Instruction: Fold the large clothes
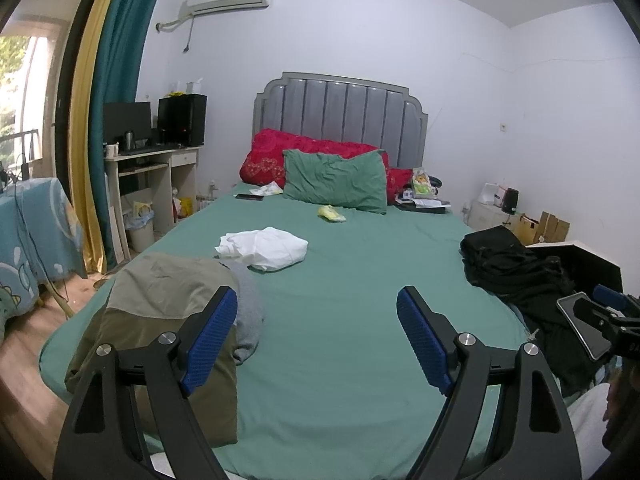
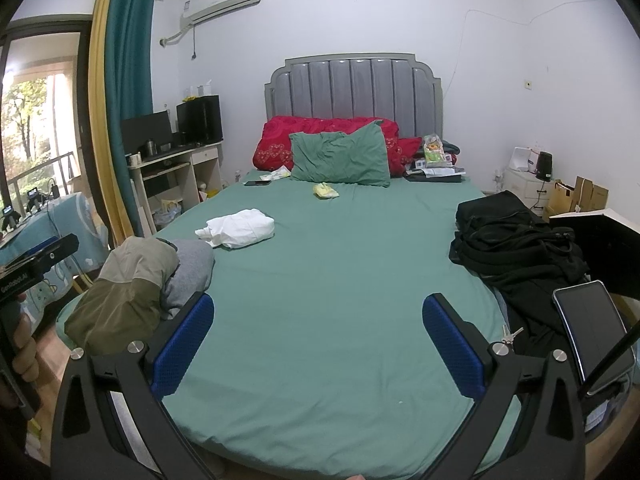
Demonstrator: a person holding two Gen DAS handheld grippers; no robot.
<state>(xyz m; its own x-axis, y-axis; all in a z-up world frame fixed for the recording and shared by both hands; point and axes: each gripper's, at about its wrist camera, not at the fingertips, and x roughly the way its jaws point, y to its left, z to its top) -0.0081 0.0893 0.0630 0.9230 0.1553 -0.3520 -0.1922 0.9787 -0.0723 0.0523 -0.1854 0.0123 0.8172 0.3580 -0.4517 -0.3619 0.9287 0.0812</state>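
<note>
A pile of olive and khaki clothing (image 1: 160,320) with a grey garment (image 1: 250,312) lies on the bed's near left corner; it also shows in the right wrist view (image 2: 128,292). A heap of black clothes (image 1: 516,268) (image 2: 512,248) lies at the right edge. A crumpled white garment (image 1: 264,248) (image 2: 238,228) lies mid-bed. My left gripper (image 1: 316,340) is open and empty above the green sheet (image 1: 340,300), its left finger over the olive pile. My right gripper (image 2: 318,344) is open and empty above the sheet (image 2: 320,264).
A green pillow (image 2: 340,158), red pillows (image 2: 276,140), a phone (image 2: 257,183) and a yellow item (image 2: 325,191) lie near the headboard. A desk (image 2: 176,168) stands left, a nightstand (image 2: 524,184) right. A phone in a mount (image 2: 592,332) sits near right.
</note>
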